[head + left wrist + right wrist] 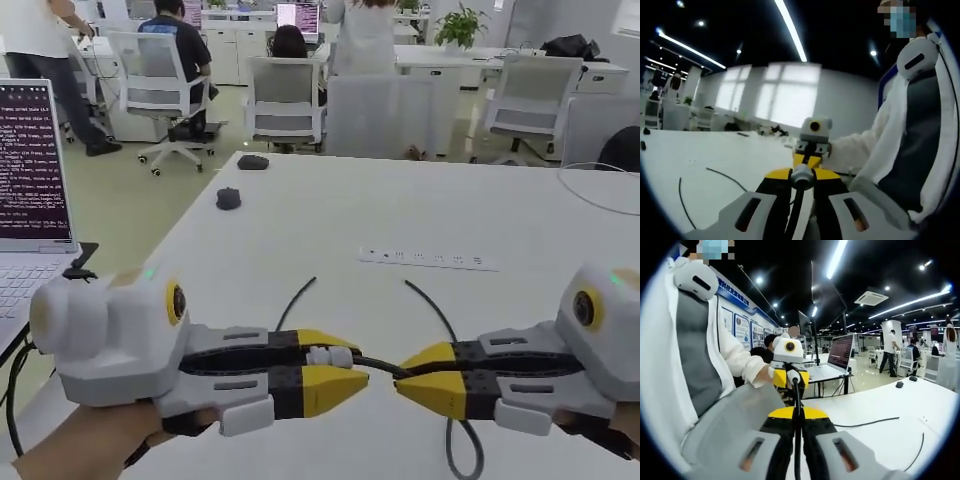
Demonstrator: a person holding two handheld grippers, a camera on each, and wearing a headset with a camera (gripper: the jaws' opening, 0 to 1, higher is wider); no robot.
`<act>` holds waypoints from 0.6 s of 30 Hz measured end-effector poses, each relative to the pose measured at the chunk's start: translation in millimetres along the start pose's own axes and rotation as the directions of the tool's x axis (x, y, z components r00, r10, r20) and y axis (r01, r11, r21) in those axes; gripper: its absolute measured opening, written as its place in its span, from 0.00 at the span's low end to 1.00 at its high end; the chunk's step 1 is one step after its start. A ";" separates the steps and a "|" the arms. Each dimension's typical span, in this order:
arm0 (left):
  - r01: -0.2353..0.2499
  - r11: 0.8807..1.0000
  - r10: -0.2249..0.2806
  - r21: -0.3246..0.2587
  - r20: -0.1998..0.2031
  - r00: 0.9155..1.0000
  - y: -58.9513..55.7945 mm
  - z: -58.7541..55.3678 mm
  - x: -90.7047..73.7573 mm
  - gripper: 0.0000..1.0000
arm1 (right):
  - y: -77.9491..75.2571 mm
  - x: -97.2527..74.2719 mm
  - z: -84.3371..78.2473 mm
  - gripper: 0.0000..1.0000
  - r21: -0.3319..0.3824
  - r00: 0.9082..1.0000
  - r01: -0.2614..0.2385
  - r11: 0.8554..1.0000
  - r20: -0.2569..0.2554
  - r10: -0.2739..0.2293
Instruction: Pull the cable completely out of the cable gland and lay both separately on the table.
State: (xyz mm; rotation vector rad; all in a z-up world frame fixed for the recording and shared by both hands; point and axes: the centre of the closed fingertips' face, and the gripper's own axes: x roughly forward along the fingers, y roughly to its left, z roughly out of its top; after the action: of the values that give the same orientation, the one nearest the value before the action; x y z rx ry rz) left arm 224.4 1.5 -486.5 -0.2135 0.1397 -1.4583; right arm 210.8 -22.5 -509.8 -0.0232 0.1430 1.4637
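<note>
Over the near edge of the white counter (300, 230), my two tools meet tip to tip with the work strung between them. My left tool (350, 363) has its yellow jaws closed on the small pale cable gland (330, 356), which sits pinched between them close to the tips. My right tool (408, 373) is closed down tight on the black cable (380, 364) just beside the gland's mouth, its jaws showing no gap. Both parts are held above the counter, not resting on it. Behind the right tool the cable drops to the counter, loops near the near edge and runs back toward the white power strip (428, 259) at mid-counter. The cable is not yet out of the gland.

The cable looks thin, light and limp, with a smooth jacket that could slide through a loose pinch. It is best held short, right next to the gland, so the pull runs straight along it rather than bending it. The gland looks like small, hard, rounded plastic, light but liable to twist or pop out. A grip across its body should steady it.
</note>
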 end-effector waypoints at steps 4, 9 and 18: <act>-0.020 1.000 0.020 -0.008 0.004 1.000 4.8 -1.7 -5.3 0.16 | -5.8 -12.8 -16.2 0.02 0.012 0.999 0.032 0.999 -0.039 -0.031; -0.041 0.999 0.042 -0.016 0.007 0.999 10.1 -2.2 -11.5 0.16 | -12.6 -29.7 -33.6 0.02 0.034 0.995 0.077 0.996 -0.065 -0.074; -0.051 0.999 0.051 -0.017 -0.016 0.999 10.9 -8.1 -10.6 0.16 | -14.6 -38.2 -48.2 0.02 0.049 0.990 0.105 0.993 -0.102 -0.100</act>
State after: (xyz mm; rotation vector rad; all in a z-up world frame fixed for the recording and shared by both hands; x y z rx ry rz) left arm 232.0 12.7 -497.3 -0.2114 0.1690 -1.4089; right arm 217.6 -66.8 -554.4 -0.0585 0.2598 1.3560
